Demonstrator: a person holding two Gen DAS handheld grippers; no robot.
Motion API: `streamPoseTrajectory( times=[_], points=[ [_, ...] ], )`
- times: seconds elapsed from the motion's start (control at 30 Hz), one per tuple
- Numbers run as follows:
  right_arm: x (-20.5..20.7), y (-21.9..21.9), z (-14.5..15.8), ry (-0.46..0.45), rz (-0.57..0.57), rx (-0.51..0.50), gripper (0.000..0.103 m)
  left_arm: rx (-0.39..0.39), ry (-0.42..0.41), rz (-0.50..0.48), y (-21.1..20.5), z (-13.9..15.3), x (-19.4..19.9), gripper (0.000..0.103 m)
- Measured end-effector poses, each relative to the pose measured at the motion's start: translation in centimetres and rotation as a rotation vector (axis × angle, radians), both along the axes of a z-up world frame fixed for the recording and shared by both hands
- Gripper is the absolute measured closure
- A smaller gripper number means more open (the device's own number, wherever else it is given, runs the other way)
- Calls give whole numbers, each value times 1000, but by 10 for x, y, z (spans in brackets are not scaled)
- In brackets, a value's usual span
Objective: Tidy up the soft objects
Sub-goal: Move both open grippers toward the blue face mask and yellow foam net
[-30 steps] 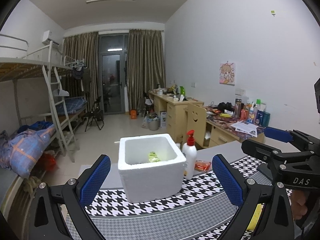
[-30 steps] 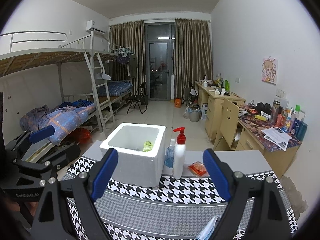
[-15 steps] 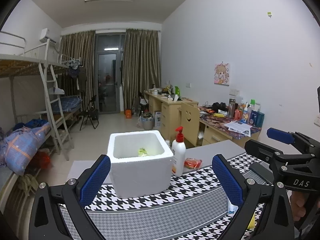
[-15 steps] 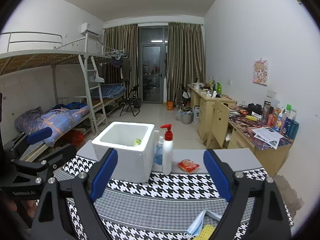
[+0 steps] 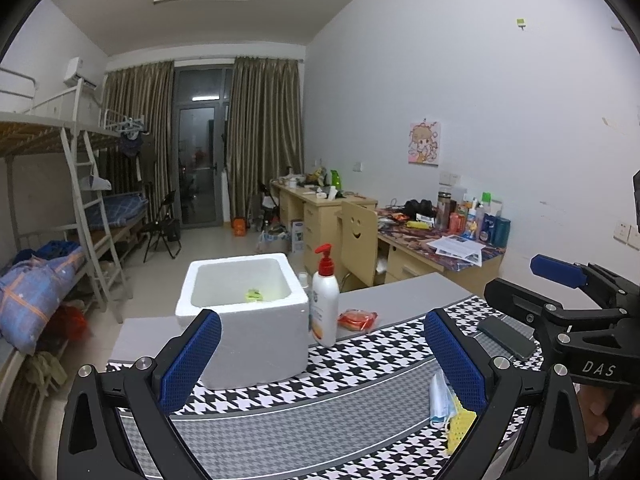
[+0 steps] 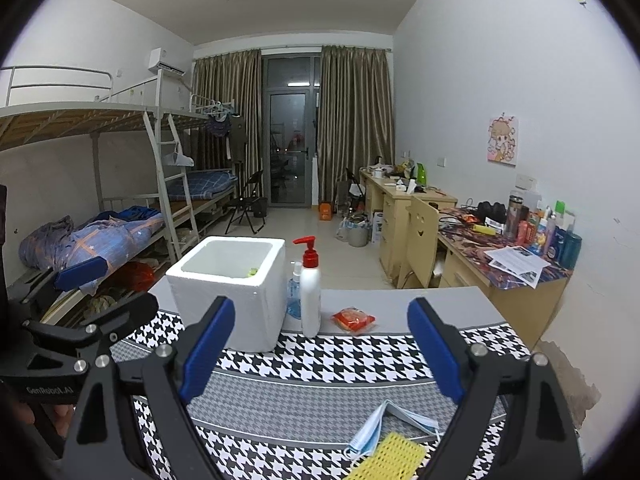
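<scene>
Step in hand: approach to pick-up. Left tool (image 5: 320,356) and right tool (image 6: 320,350) both wide, empty. Face mask (image 6: 384,426) and yellow sponge (image 6: 394,454) on counter (image 6: 420,304), near edge. Next: lower right tool over mask, close, carry to foam box (image 6: 230,292).

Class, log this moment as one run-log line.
left hand-held gripper: open, empty | right hand-held gripper: open, empty | face mask, yellow sponge: on table | foam box: nearly empty
</scene>
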State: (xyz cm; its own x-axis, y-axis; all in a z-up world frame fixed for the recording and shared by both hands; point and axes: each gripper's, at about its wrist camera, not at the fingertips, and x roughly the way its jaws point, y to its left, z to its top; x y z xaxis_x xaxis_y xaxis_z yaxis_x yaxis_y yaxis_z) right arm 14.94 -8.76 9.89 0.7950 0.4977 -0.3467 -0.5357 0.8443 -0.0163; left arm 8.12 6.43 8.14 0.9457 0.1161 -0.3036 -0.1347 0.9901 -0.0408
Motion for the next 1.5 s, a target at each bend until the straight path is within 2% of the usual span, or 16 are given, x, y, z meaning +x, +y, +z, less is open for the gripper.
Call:
streamPoseTrajectory(
  times=[0.63,0.87,1.23,1.5],
  points=[
    [6,-38,-18,12,-85,6,11,-16,20,-98,-33,-17,16,1],
    [14,-54,-30,41,-124,17,11,1,25,-116,-48,-27,23,1],
    [17,-72,-41,76,-173,15,11,-27,23,-137,-56,-37,31,1],
    [12,-78,-47,73,-187,4,11,-37,57,-158,-64,-49,41,1]
  ],
)
